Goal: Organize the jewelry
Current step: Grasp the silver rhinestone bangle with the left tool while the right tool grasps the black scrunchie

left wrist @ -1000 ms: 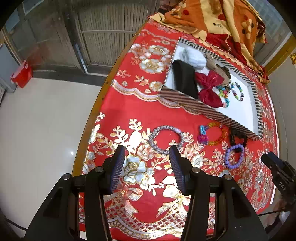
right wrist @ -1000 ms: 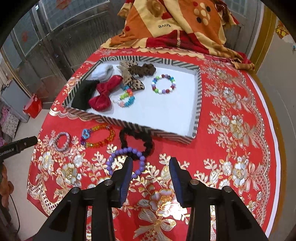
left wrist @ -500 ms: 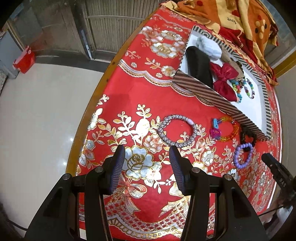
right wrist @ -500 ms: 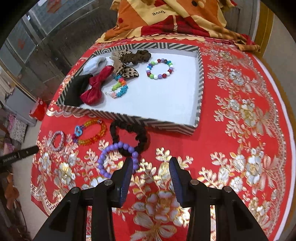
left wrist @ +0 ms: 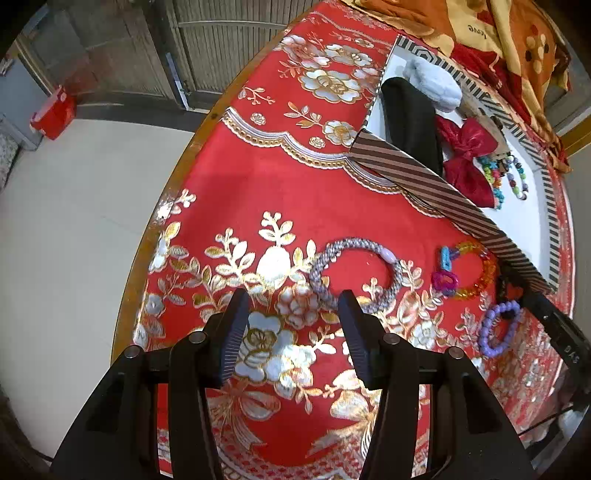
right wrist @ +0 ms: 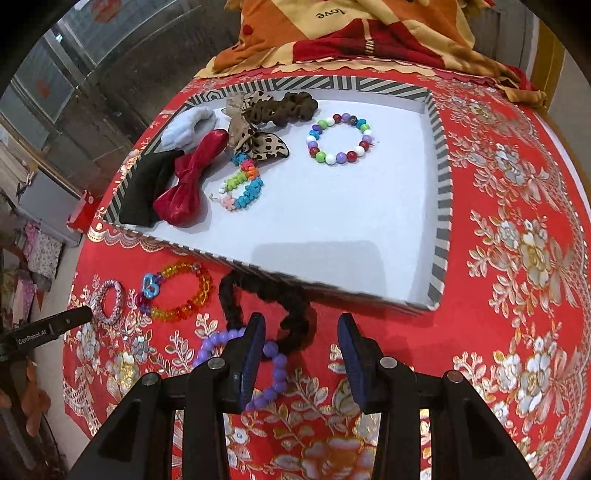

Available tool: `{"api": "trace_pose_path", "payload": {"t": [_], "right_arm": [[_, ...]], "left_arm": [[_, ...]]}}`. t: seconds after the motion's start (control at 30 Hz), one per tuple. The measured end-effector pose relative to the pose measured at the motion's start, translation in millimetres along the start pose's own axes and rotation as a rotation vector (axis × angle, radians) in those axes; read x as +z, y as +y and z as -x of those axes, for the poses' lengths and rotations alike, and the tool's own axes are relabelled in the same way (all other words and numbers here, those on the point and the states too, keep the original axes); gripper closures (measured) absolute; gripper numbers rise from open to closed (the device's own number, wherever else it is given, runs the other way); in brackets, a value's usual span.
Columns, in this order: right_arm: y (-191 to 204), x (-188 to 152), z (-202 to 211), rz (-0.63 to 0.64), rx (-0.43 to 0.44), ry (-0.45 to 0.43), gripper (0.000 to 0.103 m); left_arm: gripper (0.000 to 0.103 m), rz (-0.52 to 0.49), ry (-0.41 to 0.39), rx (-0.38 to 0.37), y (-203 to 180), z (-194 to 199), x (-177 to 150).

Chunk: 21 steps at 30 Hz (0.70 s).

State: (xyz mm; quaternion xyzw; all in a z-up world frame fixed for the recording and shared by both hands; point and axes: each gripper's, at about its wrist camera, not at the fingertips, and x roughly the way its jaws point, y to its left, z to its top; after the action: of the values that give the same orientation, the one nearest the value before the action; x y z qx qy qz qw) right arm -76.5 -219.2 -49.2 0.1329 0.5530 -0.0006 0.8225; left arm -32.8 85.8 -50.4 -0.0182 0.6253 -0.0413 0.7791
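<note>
Both tongs, left tongs and right tongs, spread wide, holding nothing. That purple plastic bead bracelet looks light, floppy and slippery, so I'd pinch across one bead strand.

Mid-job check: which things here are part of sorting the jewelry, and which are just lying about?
Job:
- silver bracelet
- orange bead bracelet
- purple bead bracelet
- black scrunchie
- striped tray
- left gripper, right gripper, both open

Lying about:
- orange blanket
- red box on the floor

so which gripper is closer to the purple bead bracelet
Right. The right gripper is open directly over the purple bead bracelet; the left gripper sits off by the silver bracelet.
</note>
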Motion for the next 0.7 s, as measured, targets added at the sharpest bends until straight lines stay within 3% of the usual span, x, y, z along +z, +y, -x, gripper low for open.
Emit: {"api": "trace_pose_path", "payload": {"t": [0.43, 0.53, 0.6, 0.67, 0.7], "right_arm": [[12, 6, -19, 0.08, -0.029, 0.007, 0.066], [13, 5, -20, 0.109, -0.043, 0.0, 0.083], [11, 3, -20, 0.108, -0.022, 0.0, 0.092], [9, 1, -16, 0.101, -0.008, -0.012, 0.093], [8, 0, -12, 0.093, 0.006, -0.023, 0.094]], "left_arm": [[0.053, -0.064, 0.003, 0.085, -22, -20, 12], [0.054, -0.074, -0.005, 0.079, -27, -22, 15], [0.059, -0.094, -0.019, 0.072, -33, -22, 15], [0.082, -0.122, -0.038, 0.058, -39, -21, 15], [0.086, -0.132, -0.037, 0.051, -40, -21, 16]]}}
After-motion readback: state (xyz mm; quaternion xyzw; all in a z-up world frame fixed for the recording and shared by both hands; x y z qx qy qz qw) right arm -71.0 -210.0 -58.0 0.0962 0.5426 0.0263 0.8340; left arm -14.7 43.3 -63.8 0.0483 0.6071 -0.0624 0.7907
